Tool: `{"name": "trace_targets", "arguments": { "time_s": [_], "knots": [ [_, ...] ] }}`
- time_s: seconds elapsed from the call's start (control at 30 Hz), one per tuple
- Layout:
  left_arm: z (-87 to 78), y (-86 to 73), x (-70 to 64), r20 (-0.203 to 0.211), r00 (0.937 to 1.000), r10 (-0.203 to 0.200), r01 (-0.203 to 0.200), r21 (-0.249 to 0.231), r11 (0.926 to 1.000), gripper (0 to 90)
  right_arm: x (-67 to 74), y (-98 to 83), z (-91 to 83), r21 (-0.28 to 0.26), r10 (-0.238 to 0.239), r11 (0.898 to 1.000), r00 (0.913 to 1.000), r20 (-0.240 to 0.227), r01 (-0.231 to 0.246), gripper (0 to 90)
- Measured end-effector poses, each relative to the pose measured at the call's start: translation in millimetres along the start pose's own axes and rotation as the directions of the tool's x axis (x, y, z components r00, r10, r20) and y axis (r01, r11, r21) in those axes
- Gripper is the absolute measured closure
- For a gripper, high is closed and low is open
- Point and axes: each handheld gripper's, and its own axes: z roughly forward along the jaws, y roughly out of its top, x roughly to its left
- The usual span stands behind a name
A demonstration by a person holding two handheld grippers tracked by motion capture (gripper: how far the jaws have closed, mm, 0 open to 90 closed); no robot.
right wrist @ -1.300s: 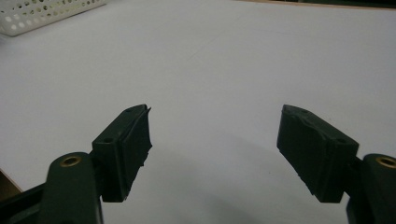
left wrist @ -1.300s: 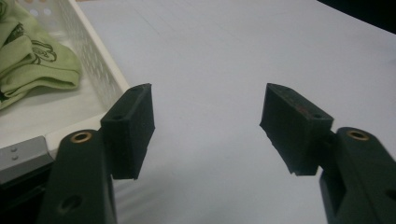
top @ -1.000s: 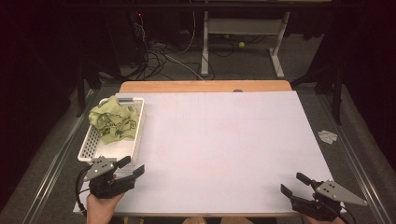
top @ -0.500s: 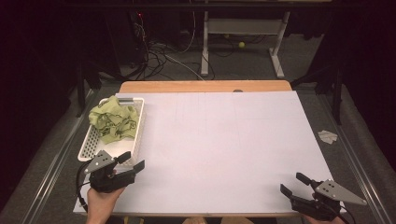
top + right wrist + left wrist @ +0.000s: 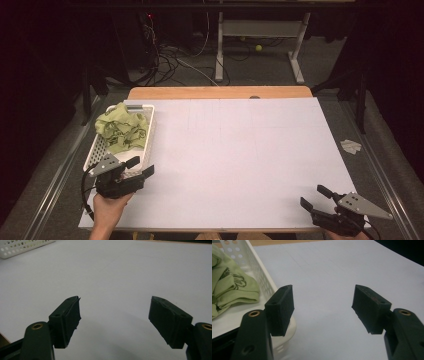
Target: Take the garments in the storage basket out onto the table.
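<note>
The crumpled pale-green printed cloth point(image 5: 121, 132) lies heaped in the white perforated plastic basket point(image 5: 95, 150) at the table's point(image 5: 240, 165) left edge. The left gripper point(image 5: 140, 167) sits just beside the basket's near end with fingers point(image 5: 280, 310) spread wide and empty, apparently ready to reach in. The right gripper point(image 5: 315, 197) waits well apart at the near right corner, fingers point(image 5: 67, 320) equally wide, holding nothing.

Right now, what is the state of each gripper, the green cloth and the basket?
left gripper: open, empty, beside the basket's near end
right gripper: open, empty, at the table's near right corner
green cloth: crumpled, lying in the basket
white basket: upright at the table's left edge, holding the cloth
</note>
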Motion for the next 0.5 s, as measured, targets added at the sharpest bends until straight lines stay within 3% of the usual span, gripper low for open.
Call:
{"name": "trace_targets", "arguments": {
  "time_s": [0.27, 0.5],
  "knots": [
    [6.1, 1.5, 12.9, -0.017, 0.9996, -0.024, 0.025, 0.032, 0.9992, 31.4, -0.1, 0.1, 0.4, 0.001, -0.002, 1.0, 1.0, -0.002, 0.002, 26.4],
    [9.6, 10.8, 17.8, -0.029, 0.9994, -0.018, 0.02, 0.048, 0.9987, 31.4, -0.1, 0.2, 0.9, 0.003, -0.001, 1.0, 1.0, -0.003, 0.001, 26.3]
  ]
}}
